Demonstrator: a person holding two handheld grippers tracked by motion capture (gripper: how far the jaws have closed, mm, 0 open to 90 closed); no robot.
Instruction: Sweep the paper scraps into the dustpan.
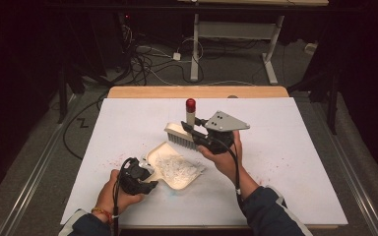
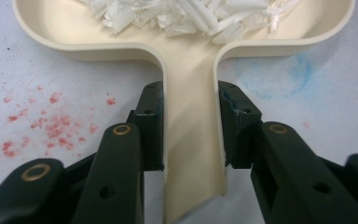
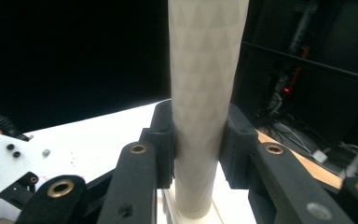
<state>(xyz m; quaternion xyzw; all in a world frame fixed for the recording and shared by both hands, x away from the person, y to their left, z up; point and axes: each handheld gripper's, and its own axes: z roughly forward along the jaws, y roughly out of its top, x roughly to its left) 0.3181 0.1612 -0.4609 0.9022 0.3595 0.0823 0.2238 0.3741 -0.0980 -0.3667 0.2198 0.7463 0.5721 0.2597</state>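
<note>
While the left gripper (image 2: 191,135) pinches the cream dustpan (image 1: 174,169) by its handle flat on the white table (image 1: 285,147), shredded paper (image 1: 177,167) heaped inside, right gripper (image 3: 199,140) clamped on the brush (image 1: 183,132) handle, bristles down just beyond the pan

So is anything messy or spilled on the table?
Yes. Red crumbs lie scattered on the table beside the dustpan, and a blue smudge marks its other side. The white shreds are inside the dustpan, not spilled.

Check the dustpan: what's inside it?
The dustpan holds a heap of white paper shreds, piled over most of its tray. Its floor beneath the heap is covered, so anything under the shreds can't be seen. The left tongs clamp its handle.
</note>
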